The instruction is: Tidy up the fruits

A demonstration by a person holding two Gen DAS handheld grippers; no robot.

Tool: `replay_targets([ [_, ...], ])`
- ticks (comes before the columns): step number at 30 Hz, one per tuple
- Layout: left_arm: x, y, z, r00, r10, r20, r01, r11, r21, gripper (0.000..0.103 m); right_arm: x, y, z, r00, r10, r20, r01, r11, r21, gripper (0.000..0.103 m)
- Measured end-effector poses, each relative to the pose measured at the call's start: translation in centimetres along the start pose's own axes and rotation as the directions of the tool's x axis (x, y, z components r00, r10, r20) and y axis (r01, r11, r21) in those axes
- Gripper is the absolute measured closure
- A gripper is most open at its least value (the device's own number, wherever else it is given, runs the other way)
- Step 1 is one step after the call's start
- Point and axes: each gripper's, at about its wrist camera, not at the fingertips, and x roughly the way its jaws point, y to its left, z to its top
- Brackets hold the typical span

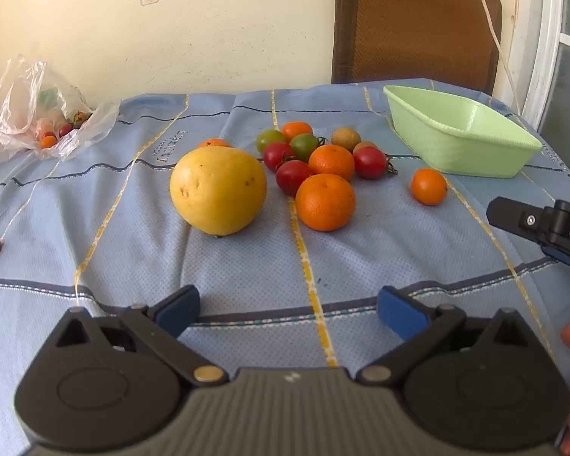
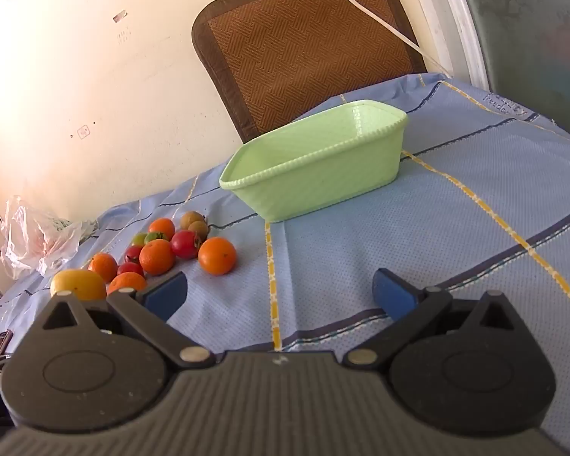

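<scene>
My counter (image 1: 247, 266) wears a pale blue cloth (image 1: 399, 250) with yellow stripes. On it lie a big yellow fruit (image 1: 218, 191), a cluster of oranges (image 1: 325, 202) and small tomatoes (image 1: 292, 176), one orange (image 1: 428, 186) apart, a green basket (image 1: 460, 137), and a plastic bag (image 1: 38, 114).

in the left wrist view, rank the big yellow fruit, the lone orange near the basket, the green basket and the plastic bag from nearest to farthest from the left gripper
From the left gripper:
1. Big yellow fruit, ahead, slightly left.
2. Lone orange, ahead right.
3. Green basket at far right and plastic bag at far left: too close to call.
</scene>
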Motion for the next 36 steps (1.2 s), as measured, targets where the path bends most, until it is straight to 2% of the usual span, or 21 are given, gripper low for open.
replay_targets([
  [4, -0.1, 0.1, -0.1, 1.0, 0.005, 0.004, -0.005, 1.0, 0.021, 0.0, 0.0, 0.0, 0.0, 1.0, 0.004, 0.002, -0.004, 1.0, 0.006, 0.0],
  [15, -0.5, 0.5, -0.6, 0.998, -0.039, 0.045, 0.038, 0.999, 0.028, 0.0, 0.0, -0.1, 0.0, 1.0, -0.005, -0.003, 0.005, 1.0, -0.011, 0.0],
  [21, -0.4, 0.1, -1.0, 0.999, -0.024, 0.049, 0.019, 0.996, 0.083, 0.0, 0.0, 0.3, 0.0, 1.0, -0.015, -0.005, 0.015, 1.0, -0.024, 0.0],
  [36, -0.4, 0.5, -1.1, 0.998, -0.03, 0.049, 0.025, 0.995, 0.097, 0.0, 0.1, 0.5, 0.0, 1.0, -0.018, -0.005, 0.018, 0.999, -0.028, 0.0],
])
